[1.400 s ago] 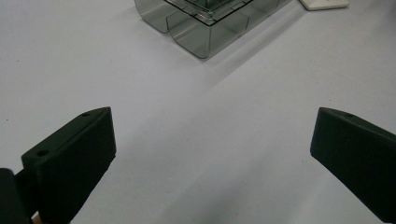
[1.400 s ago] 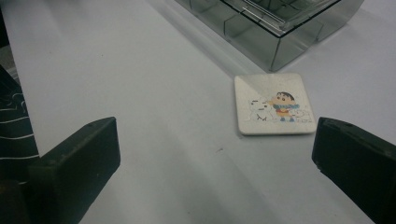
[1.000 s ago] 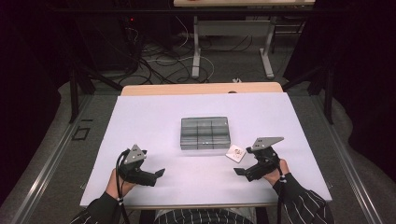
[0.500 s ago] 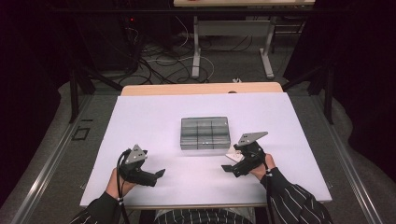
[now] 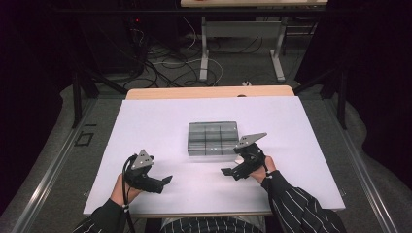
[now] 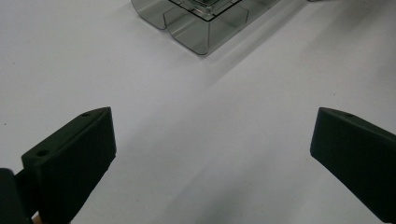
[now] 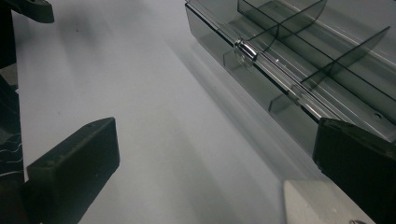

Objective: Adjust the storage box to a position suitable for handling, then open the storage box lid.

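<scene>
Smoky clear plastic organiser box sits mid-frame in the high view, empty. My right gripper hovers just below its lower right corner, jaws spread over a small white card, likely for pickup. Left gripper idles lower left, jaws spread, empty.

No text, label, brand or number can be read on anything here.

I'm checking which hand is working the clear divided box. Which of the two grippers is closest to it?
The right gripper: it hovers just off the compartment box at its near right corner, jaws open. The left gripper sits farther back toward the near left of the table.
</scene>
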